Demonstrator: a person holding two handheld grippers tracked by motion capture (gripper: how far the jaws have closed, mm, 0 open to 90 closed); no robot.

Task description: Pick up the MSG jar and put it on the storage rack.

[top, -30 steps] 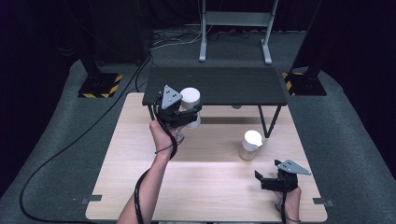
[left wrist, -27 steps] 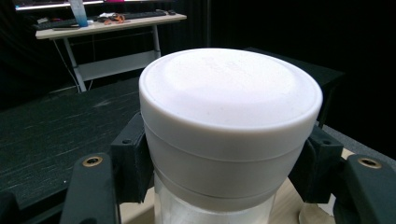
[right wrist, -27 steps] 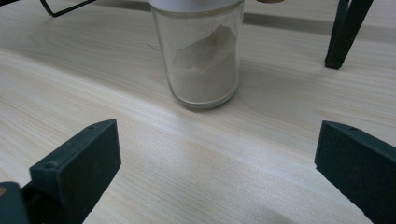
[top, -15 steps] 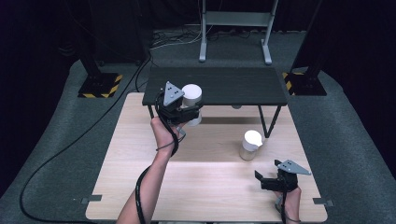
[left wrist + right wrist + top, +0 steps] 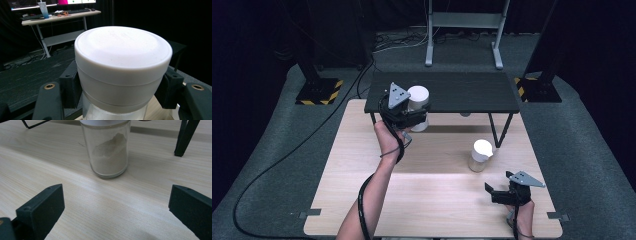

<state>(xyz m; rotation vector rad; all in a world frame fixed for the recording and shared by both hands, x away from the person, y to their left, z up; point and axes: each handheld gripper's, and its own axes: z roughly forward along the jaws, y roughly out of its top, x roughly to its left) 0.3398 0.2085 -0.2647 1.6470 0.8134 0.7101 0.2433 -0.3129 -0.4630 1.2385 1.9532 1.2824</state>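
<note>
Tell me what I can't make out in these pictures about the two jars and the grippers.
- Held jar: the left gripper view cuts off its glass body at the bottom edge and the white lid covers the rest, so its contents cannot be told.
- Standing jar: the right gripper view's top edge crops its lid.
- Left gripper: in the high view its jaws are too small to read against the jar.

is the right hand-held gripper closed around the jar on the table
No, the right hand-held gripper has its jaws wide apart, with the powder jar standing on the wooden table beyond them, untouched.
</note>
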